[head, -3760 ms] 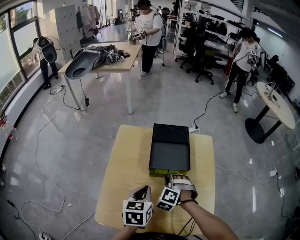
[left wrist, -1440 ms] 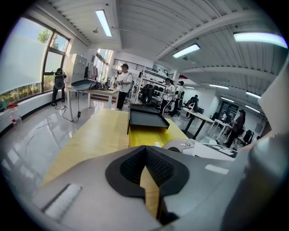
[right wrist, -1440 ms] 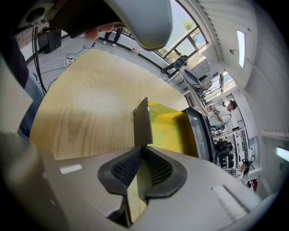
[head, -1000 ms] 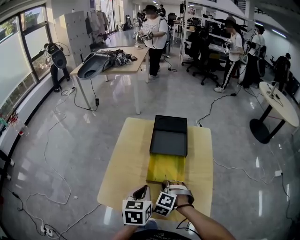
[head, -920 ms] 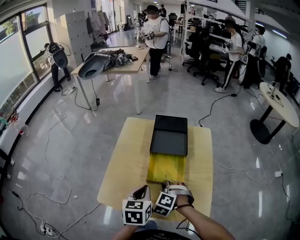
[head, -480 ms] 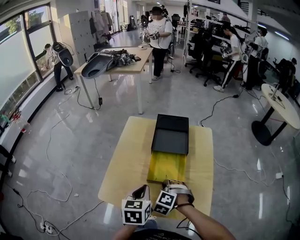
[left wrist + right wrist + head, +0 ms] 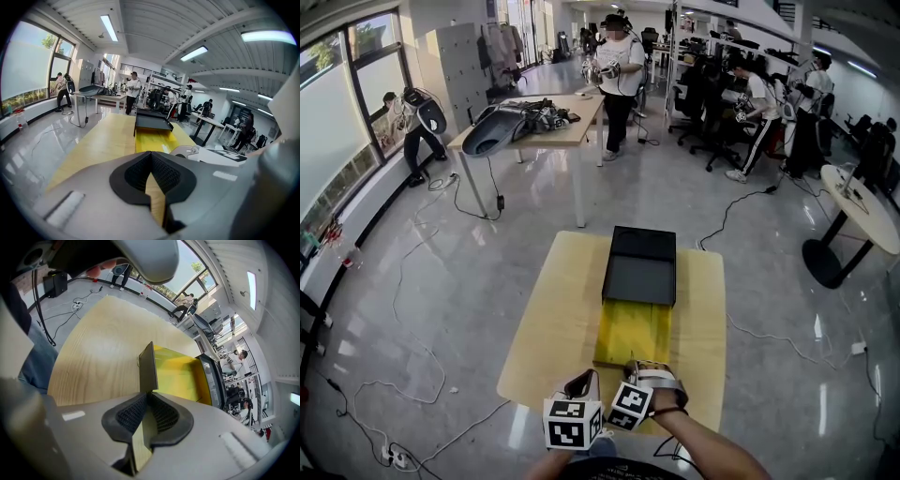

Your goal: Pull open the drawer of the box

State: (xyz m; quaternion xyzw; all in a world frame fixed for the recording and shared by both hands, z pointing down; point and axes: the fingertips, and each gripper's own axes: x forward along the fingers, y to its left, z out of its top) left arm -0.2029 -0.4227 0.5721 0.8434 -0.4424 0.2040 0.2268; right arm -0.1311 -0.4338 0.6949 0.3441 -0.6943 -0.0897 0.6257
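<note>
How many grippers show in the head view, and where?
2. The left gripper is over the table's near edge, jaws together on nothing. The right gripper sits just to its right, shut on the front panel of the pulled-out yellow drawer. Neither is hidden.

Matt box (image 7: 640,267), glossy drawer (image 7: 633,333)

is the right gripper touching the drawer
Touching. In the right gripper view the right gripper is shut on the front flap of the drawer, which runs straight between its pads.
</note>
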